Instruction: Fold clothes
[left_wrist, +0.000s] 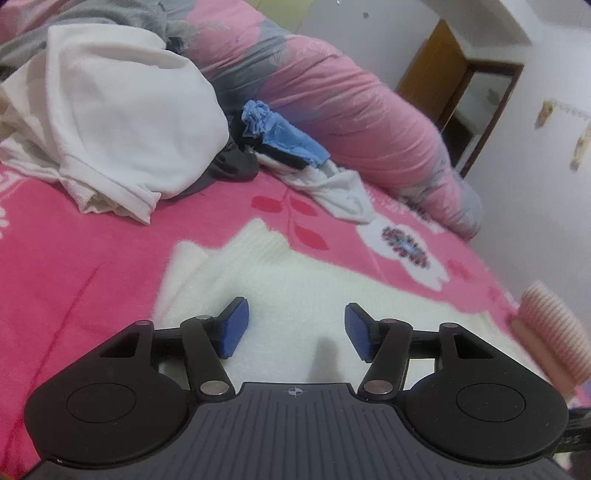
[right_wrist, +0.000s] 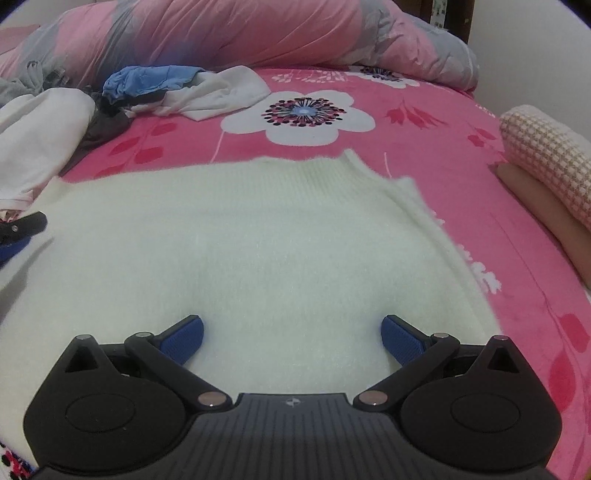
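A fluffy white sweater (right_wrist: 240, 240) lies spread flat on the pink flowered blanket (right_wrist: 424, 155), its ribbed collar toward the far side. My right gripper (right_wrist: 291, 336) hovers over the sweater's near part, open wide, with nothing between its blue pads. In the left wrist view the same sweater (left_wrist: 295, 288) lies under my left gripper (left_wrist: 295, 325), which is open, its pads apart over the fabric and gripping nothing. One finger of the left gripper (right_wrist: 22, 225) shows at the left edge of the right wrist view, by the sweater's left side.
A heap of unfolded clothes sits at the back left: a white garment (left_wrist: 122, 110), a blue one (left_wrist: 280, 133), dark pieces. A rolled pink and grey quilt (left_wrist: 351, 103) lines the far side. A folded checked knit (right_wrist: 546, 162) rests at the right edge.
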